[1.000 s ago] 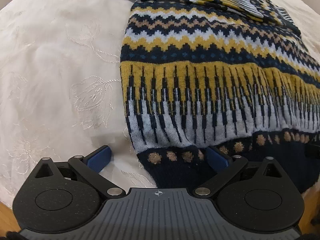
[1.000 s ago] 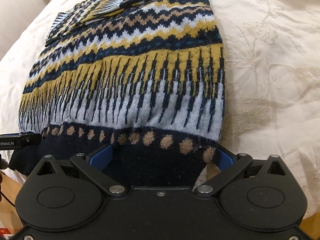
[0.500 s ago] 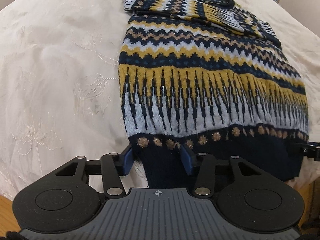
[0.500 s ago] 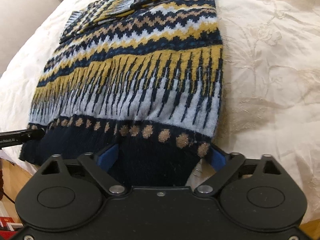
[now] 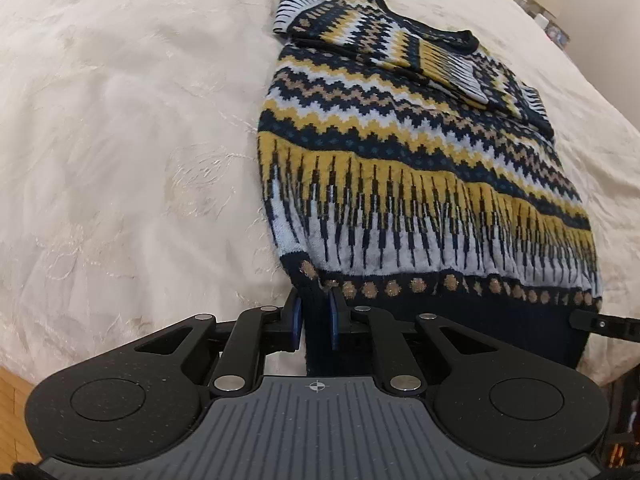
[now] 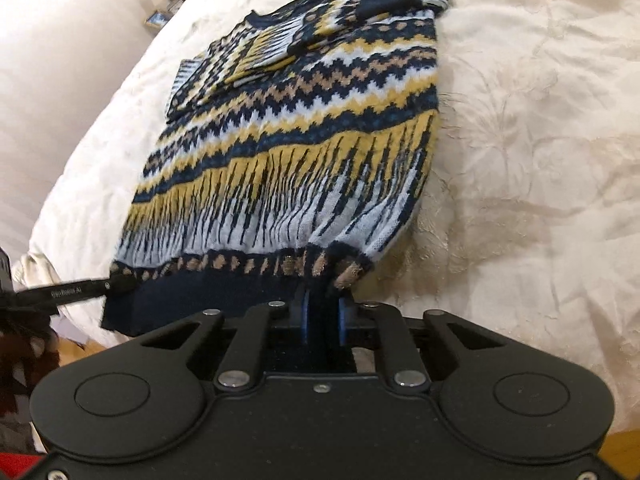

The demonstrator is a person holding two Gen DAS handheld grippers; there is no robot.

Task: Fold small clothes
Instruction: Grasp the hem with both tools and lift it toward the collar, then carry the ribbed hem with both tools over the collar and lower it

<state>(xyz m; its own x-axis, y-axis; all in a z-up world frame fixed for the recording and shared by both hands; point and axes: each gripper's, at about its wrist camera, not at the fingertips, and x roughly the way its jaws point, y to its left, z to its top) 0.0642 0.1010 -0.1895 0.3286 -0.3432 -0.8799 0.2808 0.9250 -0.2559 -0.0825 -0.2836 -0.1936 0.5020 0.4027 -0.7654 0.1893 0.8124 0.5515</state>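
A knitted sweater [image 5: 400, 168] in navy, yellow, white and tan zigzags lies flat on a cream bedspread [image 5: 120, 140], its sleeves folded across the chest at the far end. My left gripper [image 5: 314, 320] is closing on the navy hem at the sweater's left bottom corner, and the blue pads press on the cloth. In the right wrist view the same sweater [image 6: 304, 152] stretches away, and my right gripper [image 6: 324, 316] is closing on the hem near the right bottom corner, pads pinching the bunched navy band. Both corners are lifted a little off the bed.
The embroidered bedspread [image 6: 520, 140] spreads wide on both sides of the sweater. The bed's near edge and wooden floor [image 5: 12, 408] show at the bottom corners. Small items stand on a shelf [image 6: 168, 4] by the far wall.
Both grippers went from wide open around the hem to pinched on it. The hem corners have bunched and risen, and more of the sweater's far end shows in both views.
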